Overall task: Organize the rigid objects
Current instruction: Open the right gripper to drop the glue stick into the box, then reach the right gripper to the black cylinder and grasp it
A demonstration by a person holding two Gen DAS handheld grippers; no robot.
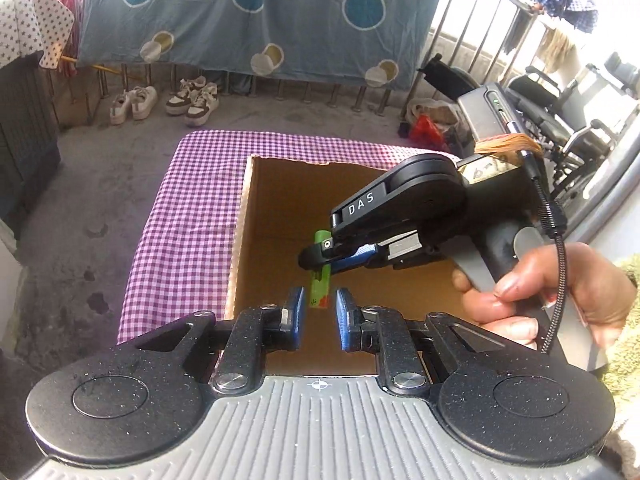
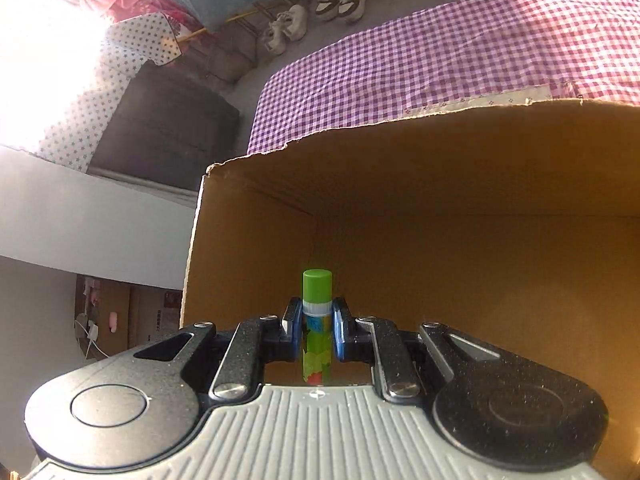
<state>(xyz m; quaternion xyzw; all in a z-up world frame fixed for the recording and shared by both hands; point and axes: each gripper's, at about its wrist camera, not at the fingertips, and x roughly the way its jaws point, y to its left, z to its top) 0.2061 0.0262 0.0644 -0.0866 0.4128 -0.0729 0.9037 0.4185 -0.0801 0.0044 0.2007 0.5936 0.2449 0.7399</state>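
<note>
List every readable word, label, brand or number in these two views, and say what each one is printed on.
"DAS": white letters on the black arm of the right gripper.
Green tube held in that gripper: printed pattern on its label, no words legible.
Cardboard boxes on the floor in the right wrist view: print too small to read.

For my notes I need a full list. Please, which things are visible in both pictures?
green tube: one, green, clamped in the right tongs above the box
cardboard box: one, brown, open, on the cloth
checked cloth: one, purple and white, under the box
shoes: two pairs, pale, on the floor
hanging sheet: one, blue-grey with circles, behind
wheelchair: one, black, right side
left tongs: one, shut, empty
right tongs: one, shut on the tube
hand: one, holding the right tongs
</note>
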